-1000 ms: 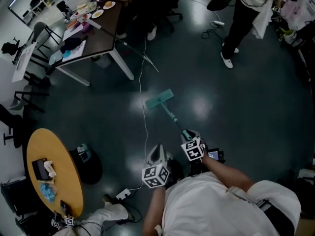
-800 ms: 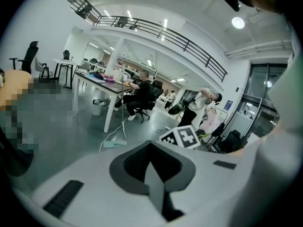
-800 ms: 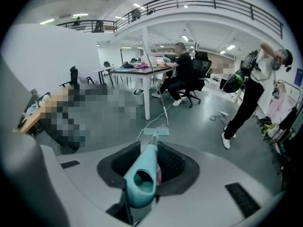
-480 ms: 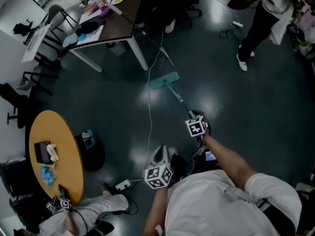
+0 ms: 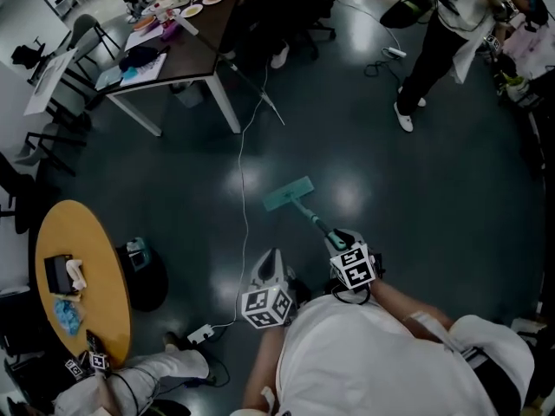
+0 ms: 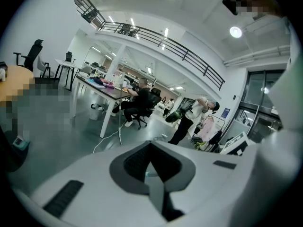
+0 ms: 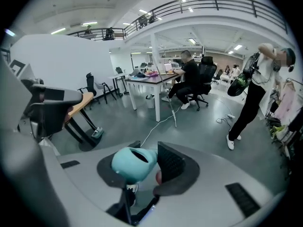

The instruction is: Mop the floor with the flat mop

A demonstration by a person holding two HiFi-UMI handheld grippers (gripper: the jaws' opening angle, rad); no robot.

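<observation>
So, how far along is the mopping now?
Done: cannot tell; the dark floor shines everywhere and no wet track shows. In hand: the right hand-held gripper is shut on the flat mop, whose head lies on the floor; the left hand-held gripper is shut, empty. Left: probably most floor, including around the white cable.

Teal flat mop (image 5: 289,194), head and grip alike; floor (image 5: 416,189) dark grey-green. Left of mop: white cable (image 5: 243,176), ochre round table (image 5: 102,263).

Occlusions, head view
Teal flat-mop pole (image 5: 310,217) upper end hidden under marker cube (image 5: 352,267) of right gripper (image 5: 336,239); pale dishes (image 5: 191,10) on dark rectangular table (image 5: 186,52) too small to identify.
</observation>
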